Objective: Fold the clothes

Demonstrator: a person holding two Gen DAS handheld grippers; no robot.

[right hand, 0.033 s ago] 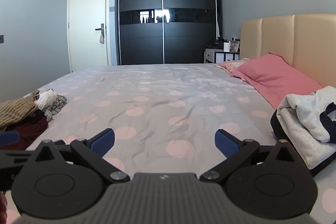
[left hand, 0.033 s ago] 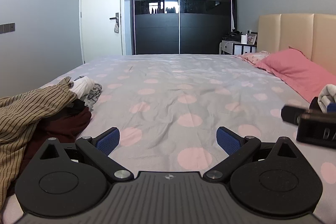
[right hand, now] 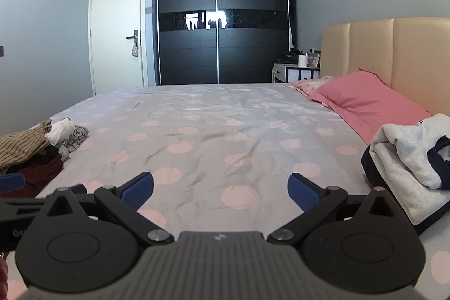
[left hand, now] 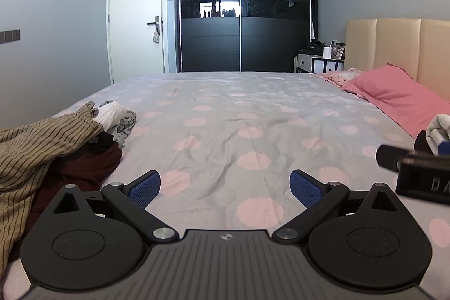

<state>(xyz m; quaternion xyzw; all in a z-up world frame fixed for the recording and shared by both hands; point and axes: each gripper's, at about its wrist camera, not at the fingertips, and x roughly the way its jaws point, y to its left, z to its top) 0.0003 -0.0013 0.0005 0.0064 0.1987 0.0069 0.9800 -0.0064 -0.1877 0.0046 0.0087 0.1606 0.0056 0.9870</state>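
I judge this the pause between garments: my left gripper [left hand: 225, 187] and right gripper [right hand: 220, 187] both hang spread wide and empty over the bare middle of the bed [left hand: 239, 108]. The unfolded pile [left hand: 56, 148], striped top over maroon cloth, lies heaped at the bed's left edge with no clear long axis. The folded grey-white garment [right hand: 410, 156] sits at the right edge below the pink pillow [right hand: 362, 100]. Next I'd reach left, pinch the striped top and drag it to the middle.
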